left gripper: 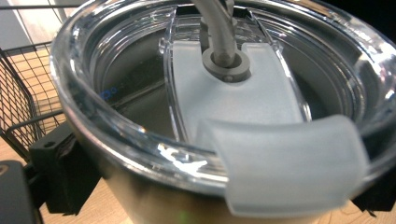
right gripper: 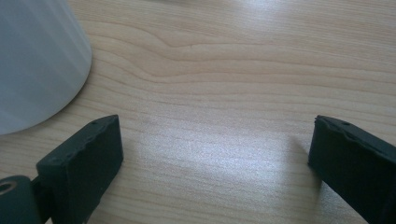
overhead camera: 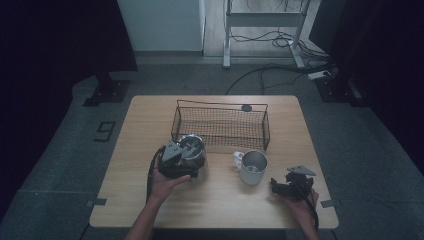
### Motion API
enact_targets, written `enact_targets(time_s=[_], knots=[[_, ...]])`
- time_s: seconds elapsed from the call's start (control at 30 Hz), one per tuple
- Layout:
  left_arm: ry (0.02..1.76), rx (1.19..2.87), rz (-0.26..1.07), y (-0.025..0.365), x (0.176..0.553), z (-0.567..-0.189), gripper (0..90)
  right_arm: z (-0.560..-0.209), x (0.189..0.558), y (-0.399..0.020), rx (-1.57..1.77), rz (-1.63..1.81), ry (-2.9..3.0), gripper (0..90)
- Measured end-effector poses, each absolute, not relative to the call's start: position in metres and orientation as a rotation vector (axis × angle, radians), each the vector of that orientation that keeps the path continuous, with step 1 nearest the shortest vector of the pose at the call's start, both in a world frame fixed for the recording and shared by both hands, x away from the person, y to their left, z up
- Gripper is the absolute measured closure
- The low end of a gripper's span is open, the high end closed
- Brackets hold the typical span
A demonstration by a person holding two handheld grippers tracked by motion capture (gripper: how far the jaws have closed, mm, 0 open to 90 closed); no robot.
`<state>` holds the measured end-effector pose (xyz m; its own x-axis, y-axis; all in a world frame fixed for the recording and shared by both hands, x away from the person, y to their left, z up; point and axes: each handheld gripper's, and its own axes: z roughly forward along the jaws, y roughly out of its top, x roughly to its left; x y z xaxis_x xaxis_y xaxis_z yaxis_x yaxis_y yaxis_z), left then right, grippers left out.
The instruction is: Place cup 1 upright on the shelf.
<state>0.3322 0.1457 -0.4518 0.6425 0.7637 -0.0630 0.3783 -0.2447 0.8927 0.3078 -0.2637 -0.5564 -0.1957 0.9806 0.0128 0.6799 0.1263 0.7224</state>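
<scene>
A steel tumbler with a clear plastic lid stands left of the table's middle, just in front of the wire basket. My left gripper is shut on it. In the left gripper view the lid is very close, and a black finger presses the tumbler's side. A metal mug with a white handle stands to the right of the tumbler. My right gripper rests open on the table near the front right, pointing at the mug. Its jaws stand wide apart over bare wood, with the mug to the upper left.
The black wire basket sits at the back middle of the wooden table, with a small dark round thing at its far rim. Cables and a desk frame lie on the floor beyond.
</scene>
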Motion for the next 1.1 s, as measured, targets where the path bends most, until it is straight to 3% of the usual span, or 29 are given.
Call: enact_targets(time_s=[1.1], knots=[[0.894, 1.834, 0.515, 0.149, 0.348, -0.426, 3.9, -0.556, 0.308, -0.264, 1.602, 0.84, 1.93, 3.7]])
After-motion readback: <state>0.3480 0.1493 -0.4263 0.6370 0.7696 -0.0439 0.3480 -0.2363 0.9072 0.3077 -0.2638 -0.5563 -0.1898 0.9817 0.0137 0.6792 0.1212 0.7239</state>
